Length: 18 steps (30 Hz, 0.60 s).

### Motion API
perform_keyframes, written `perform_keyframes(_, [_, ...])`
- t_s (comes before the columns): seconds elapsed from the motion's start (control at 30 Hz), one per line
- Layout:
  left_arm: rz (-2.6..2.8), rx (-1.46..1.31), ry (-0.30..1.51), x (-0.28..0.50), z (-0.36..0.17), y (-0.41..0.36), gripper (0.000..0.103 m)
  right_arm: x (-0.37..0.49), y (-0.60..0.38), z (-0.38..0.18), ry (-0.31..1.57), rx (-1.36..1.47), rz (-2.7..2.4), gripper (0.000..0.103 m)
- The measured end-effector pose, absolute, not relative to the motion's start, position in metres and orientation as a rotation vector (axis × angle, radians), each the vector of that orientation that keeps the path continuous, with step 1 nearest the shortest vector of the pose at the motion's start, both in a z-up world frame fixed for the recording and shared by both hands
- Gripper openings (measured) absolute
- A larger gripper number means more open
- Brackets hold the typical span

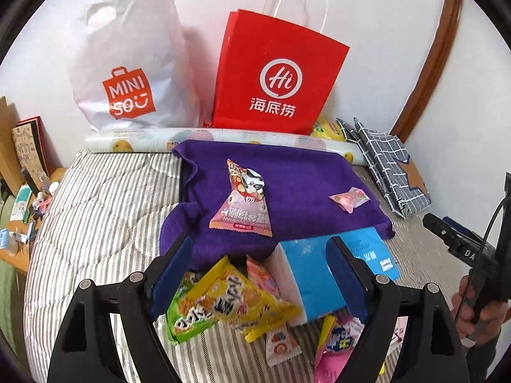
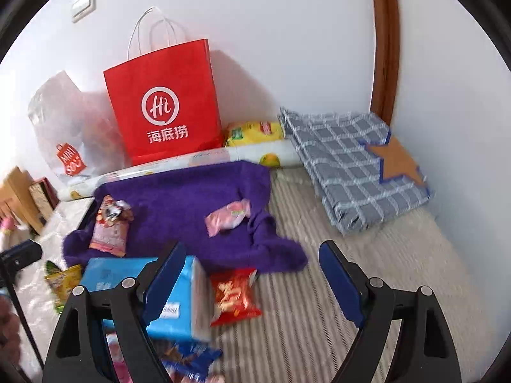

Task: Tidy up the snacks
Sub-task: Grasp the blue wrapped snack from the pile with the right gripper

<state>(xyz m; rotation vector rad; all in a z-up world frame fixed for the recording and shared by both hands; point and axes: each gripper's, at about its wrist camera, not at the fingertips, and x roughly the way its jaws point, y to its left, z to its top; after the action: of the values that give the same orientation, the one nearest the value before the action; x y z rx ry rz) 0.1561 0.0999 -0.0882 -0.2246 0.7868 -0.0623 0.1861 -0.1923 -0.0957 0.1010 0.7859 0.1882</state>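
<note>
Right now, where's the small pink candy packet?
The small pink candy packet lies on the purple towel, right of the pink snack bag, in both views.

Two snack packets (image 1: 241,202) (image 1: 348,198) lie apart on the towel (image 1: 297,172). Behind it a roll (image 1: 223,137), then two bags (image 1: 274,73) (image 1: 127,63) against the wall

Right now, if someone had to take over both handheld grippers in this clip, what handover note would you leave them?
Left gripper: open, holding nothing, above the loose snack pile.
Right gripper: open, holding nothing, above the striped bedding.
On the purple towel: a pink triangular snack packet and a small pink wrapped sweet, apart from each other.
Off the towel, near its front edge: yellow-green crisp packet, red snack packet, blue tissue pack, further wrappers below.
Done: two snacks lie on the towel.
Left: probably the remaining loose packets; which goes next is unclear.
</note>
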Motion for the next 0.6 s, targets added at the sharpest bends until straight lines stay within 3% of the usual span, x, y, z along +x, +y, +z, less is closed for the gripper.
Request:
perform_keyframes(0.23, [-0.017, -0.234, 0.760, 0.137, -0.095, 0.103, 0.085, 0.166, -0.195, -0.111, 0.800, 0.090, 0.219, 0.084])
perform_keyframes(0.4, [-0.060, -0.318, 0.794, 0.129, -0.105, 0.109, 0.085, 0.150, -0.188, -0.119, 0.818, 0.074, 0.280, 0.073])
perform_keyframes(0.6, [-0.080, -0.342, 0.806, 0.125, -0.108, 0.103, 0.085, 0.132, -0.161, -0.123, 0.813, 0.035, 0.360, 0.072])
